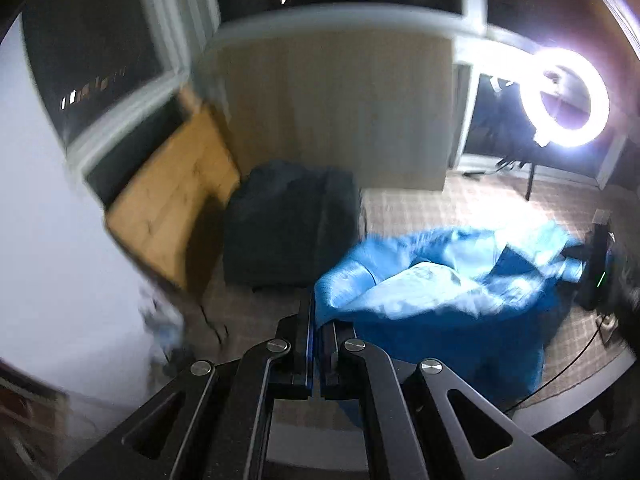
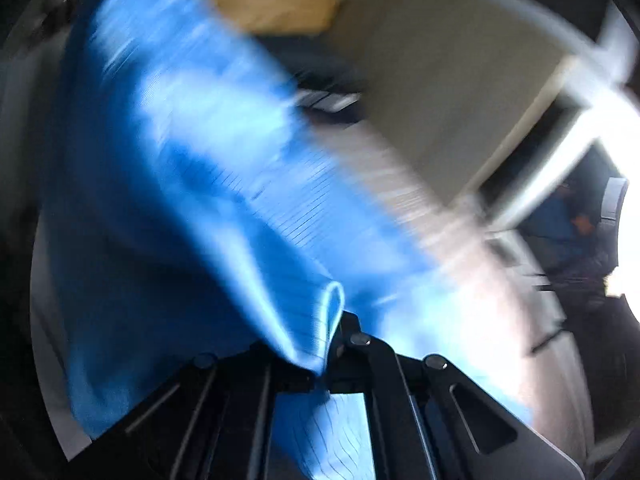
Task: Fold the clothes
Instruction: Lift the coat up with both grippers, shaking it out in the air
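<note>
Your blue garment (image 1: 440, 280) lies bunched on the checked floor (image 1: 460, 208), beside a dark folded pile (image 1: 288, 220). Your left hand-held gripper (image 1: 316, 336) pinches its edge, and your right hand-held gripper (image 2: 326, 360) is pressed together on another fold, probably so you can spread it flat.

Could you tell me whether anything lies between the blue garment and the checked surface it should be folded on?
Nothing visible does: the blue garment hangs over the bare checked surface, and the folded dark garment sits clear behind it, to the left.
</note>
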Tool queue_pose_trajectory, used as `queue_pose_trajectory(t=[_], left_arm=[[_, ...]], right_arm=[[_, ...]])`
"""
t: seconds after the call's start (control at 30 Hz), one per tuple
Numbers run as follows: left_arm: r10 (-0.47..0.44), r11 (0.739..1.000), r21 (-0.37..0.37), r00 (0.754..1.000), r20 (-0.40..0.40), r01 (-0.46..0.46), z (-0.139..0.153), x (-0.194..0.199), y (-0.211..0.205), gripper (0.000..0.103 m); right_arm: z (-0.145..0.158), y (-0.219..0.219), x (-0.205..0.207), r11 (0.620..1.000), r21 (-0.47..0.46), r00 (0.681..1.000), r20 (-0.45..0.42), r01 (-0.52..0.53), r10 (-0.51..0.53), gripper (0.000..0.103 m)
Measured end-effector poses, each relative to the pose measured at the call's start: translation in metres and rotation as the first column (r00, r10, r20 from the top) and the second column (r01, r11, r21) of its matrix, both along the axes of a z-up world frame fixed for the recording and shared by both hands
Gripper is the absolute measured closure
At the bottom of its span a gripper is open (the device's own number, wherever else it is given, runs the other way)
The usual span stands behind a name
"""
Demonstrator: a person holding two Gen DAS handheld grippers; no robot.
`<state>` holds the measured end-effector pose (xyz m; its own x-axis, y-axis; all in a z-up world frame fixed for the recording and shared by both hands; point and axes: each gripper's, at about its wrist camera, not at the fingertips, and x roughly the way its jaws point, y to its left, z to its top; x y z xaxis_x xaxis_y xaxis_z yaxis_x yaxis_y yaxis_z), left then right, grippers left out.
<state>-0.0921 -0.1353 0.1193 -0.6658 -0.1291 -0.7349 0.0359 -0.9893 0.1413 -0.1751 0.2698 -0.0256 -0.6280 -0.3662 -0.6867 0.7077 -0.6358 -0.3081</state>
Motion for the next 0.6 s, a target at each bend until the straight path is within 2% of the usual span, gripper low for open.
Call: queue_pose_trajectory(t=[0.1, 0.17, 0.23, 0.33, 0.43, 0.6], left_arm=[[-0.075, 0.997, -0.033, 0.991, -0.111, 0.072, 0.055, 0.002, 0.022, 0.102], [-0.137, 0.990, -0.058, 0.973, -0.187, 0.128, 0.095, 0.008, 0.038, 0.102], [-0.190, 0.981, -0.084, 0.950, -0.250, 0.174, 0.132, 0.016, 0.054, 0.102], [-0.262, 0.963, -0.145, 0.908, -0.327, 0.226, 0.183, 0.033, 0.075, 0.101], [-0.320, 0.946, -0.179, 0.858, -0.402, 0.269, 0.231, 0.056, 0.086, 0.101], [-0.378, 0.922, -0.265, 0.799, -0.469, 0.281, 0.279, 0.095, 0.096, 0.101]], right_arm=[[0.091, 0.044, -0.014, 0.985, -0.091, 0.982, -0.109, 0.144, -0.153, 0.102], [0.158, 0.072, -0.010, 0.964, -0.170, 0.958, -0.167, 0.203, -0.231, 0.102], [0.229, 0.102, 0.011, 0.938, -0.233, 0.927, -0.217, 0.255, -0.306, 0.102], [0.312, 0.133, 0.055, 0.909, -0.284, 0.884, -0.271, 0.305, -0.381, 0.102], [0.372, 0.144, 0.106, 0.896, -0.267, 0.825, -0.361, 0.355, -0.435, 0.102], [0.439, 0.147, 0.180, 0.867, -0.264, 0.714, -0.493, 0.423, -0.498, 0.102]])
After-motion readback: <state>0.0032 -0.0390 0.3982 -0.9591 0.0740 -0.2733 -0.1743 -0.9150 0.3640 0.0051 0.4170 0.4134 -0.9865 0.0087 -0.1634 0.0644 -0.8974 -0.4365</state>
